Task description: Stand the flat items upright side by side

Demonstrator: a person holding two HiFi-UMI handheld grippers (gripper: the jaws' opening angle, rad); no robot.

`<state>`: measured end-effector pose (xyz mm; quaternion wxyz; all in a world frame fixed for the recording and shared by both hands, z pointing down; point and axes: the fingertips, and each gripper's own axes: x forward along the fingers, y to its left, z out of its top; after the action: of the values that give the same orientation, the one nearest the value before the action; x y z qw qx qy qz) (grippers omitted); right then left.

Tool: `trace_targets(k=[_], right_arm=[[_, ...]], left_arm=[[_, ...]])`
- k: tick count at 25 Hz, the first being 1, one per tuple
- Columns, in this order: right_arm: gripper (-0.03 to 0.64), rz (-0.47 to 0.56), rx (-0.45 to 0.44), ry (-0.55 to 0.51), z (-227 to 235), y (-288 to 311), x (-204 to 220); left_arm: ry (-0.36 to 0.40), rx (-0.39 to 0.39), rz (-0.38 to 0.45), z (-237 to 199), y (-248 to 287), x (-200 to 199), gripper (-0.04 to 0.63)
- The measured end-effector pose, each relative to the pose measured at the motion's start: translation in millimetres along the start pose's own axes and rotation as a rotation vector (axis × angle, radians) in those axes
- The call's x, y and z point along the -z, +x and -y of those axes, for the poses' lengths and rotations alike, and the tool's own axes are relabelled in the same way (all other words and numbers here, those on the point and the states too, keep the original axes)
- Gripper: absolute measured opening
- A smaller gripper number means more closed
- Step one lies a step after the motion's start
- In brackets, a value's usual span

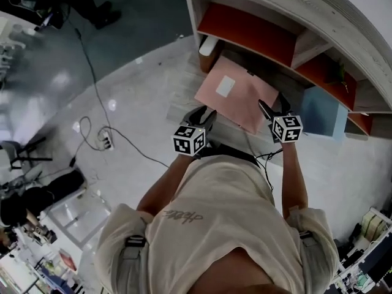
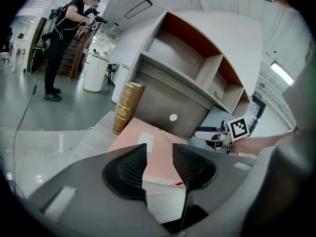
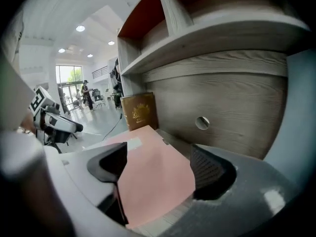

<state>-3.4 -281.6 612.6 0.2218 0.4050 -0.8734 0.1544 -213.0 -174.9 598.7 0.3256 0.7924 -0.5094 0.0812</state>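
A thick pink book (image 1: pixel 236 97) with a white label lies tilted on the low wooden ledge (image 1: pixel 182 94) in front of the shelf unit. My left gripper (image 1: pixel 205 112) is at its near left corner. In the left gripper view the white page block (image 2: pixel 165 196) fills the gap between the jaws of that gripper (image 2: pixel 159 164), which is shut on the book. My right gripper (image 1: pixel 269 108) is at the book's near right edge. In the right gripper view its jaws (image 3: pixel 158 167) stand wide open, with the pink cover (image 3: pixel 153 181) lying between and below them, apart from both pads.
A brown book with gold print (image 2: pixel 127 107) stands upright at the ledge's left end, also seen as the brown book (image 3: pixel 139 111). The shelf unit (image 1: pixel 288 45) has empty orange-lined compartments. A blue panel (image 1: pixel 323 112) stands at the right. A cable and power strip (image 1: pixel 105 141) lie on the floor.
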Motion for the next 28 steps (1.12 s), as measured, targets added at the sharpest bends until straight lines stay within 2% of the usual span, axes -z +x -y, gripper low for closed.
trace_targets(k=[7, 11, 14, 18, 19, 20, 23, 28], right_arm=[[0.402, -0.154, -0.164, -0.15, 4.3, 68.0, 5.0], [0.402, -0.236, -0.256, -0.231, 11.1, 95.7, 19.4], [0.402, -0.268, -0.326, -0.219, 8.4, 112.1, 28.8], [0.387, -0.352, -0.385, -0.202, 12.1, 130.4, 37.6], [0.359, -0.375, -0.396, -0.209, 11.7, 131.4, 39.3], [0.359, -0.394, -0.408, -0.217, 10.5, 131.1, 40.6], [0.341, -0.438, -0.442, -0.229, 5.4, 127.8, 43.9], [0.319, -0.529, -0.456, -0.152, -6.7, 109.5, 57.9]], left_arm=[[-0.078, -0.121, -0.109, -28.9, 18.4, 39.0, 0.188], [-0.198, -0.124, -0.132, -27.8, 32.2, 57.2, 0.22], [-0.303, -0.131, -0.132, -28.4, 38.5, 66.4, 0.238], [-0.497, -0.096, -0.129, -27.6, 57.5, 81.7, 0.261], [-0.53, -0.093, -0.129, -27.8, 59.4, 84.7, 0.261], [-0.553, -0.095, -0.129, -28.7, 59.9, 86.9, 0.263], [-0.554, -0.109, -0.137, -34.9, 58.7, 88.1, 0.27], [-0.531, -0.116, -0.166, -46.9, 58.0, 91.4, 0.27]])
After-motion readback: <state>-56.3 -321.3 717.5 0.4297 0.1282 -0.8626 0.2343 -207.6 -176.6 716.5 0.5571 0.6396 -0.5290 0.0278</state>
